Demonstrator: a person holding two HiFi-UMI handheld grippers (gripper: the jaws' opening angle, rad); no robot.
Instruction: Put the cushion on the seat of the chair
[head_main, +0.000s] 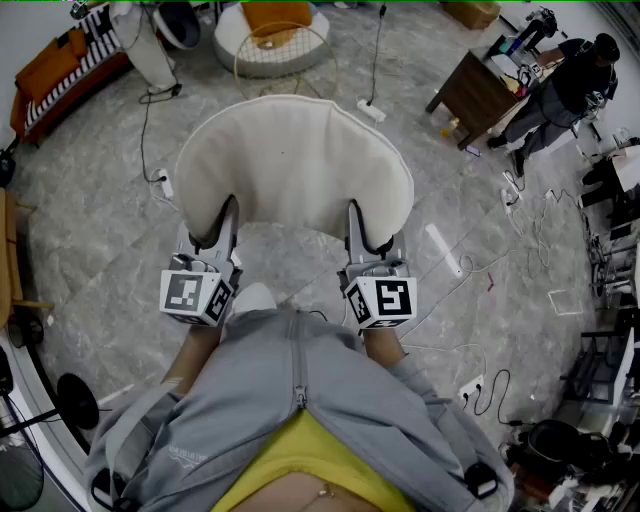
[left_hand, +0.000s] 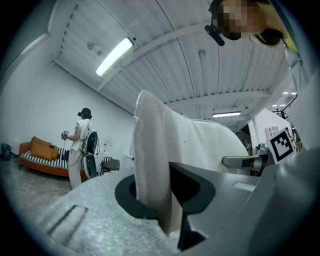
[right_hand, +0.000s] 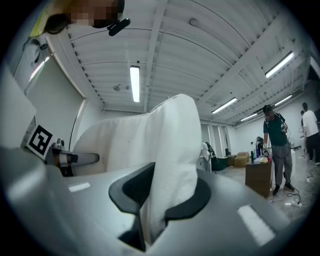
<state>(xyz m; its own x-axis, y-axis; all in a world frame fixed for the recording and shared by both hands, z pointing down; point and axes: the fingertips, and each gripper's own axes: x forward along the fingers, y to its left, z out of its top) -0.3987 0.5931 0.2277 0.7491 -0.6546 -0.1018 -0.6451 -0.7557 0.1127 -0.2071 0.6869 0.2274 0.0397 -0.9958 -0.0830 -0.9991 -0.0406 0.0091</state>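
Observation:
A cream, half-round cushion (head_main: 295, 160) hangs in the air in front of me in the head view, held flat above the marble floor. My left gripper (head_main: 222, 225) is shut on its near left edge, and my right gripper (head_main: 362, 228) is shut on its near right edge. In the left gripper view the cushion (left_hand: 160, 150) is pinched between the dark pads (left_hand: 187, 187). The right gripper view shows the cushion (right_hand: 170, 150) squeezed the same way by that gripper (right_hand: 152, 200). No chair seat is visible in any view.
A round white pouf with an orange cushion (head_main: 270, 35) stands ahead. An orange sofa (head_main: 60, 70) is at far left and a wooden desk (head_main: 480, 90) with a person (head_main: 565, 85) at far right. Cables and power strips (head_main: 372, 108) lie on the floor.

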